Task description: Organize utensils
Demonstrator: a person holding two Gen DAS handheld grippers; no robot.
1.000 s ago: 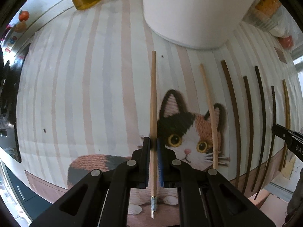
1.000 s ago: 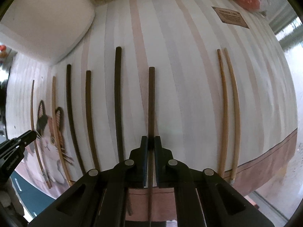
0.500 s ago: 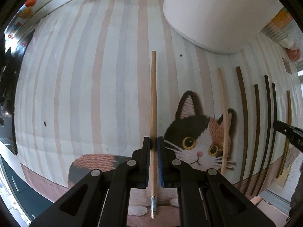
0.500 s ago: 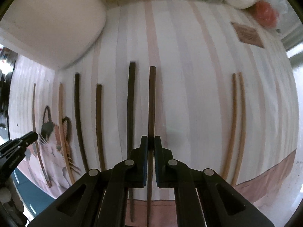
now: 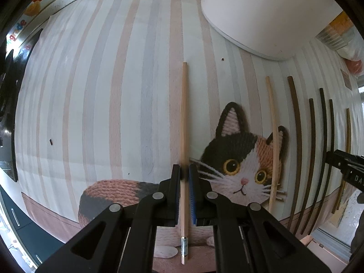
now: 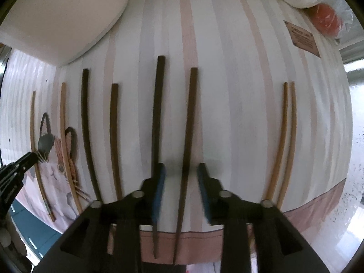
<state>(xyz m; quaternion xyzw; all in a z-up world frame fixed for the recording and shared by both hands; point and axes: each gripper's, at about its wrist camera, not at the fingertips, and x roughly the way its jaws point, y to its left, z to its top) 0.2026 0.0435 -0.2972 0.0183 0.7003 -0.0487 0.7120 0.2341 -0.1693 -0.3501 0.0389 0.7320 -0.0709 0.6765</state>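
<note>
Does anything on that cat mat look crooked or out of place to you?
Slightly. The dark chopstick between the open right gripper fingers leans toward its straighter dark neighbour, nearly meeting at the near ends. The light chopstick in the left gripper sits apart from the others. Nothing spilled or broken.

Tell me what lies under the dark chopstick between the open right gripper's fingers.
Under the dark chopstick is the striped cat-print mat; it rests there between the right hand-held gripper's open fingers. Its near end crosses the mat's pink border, then disappears behind the gripper body.
</note>
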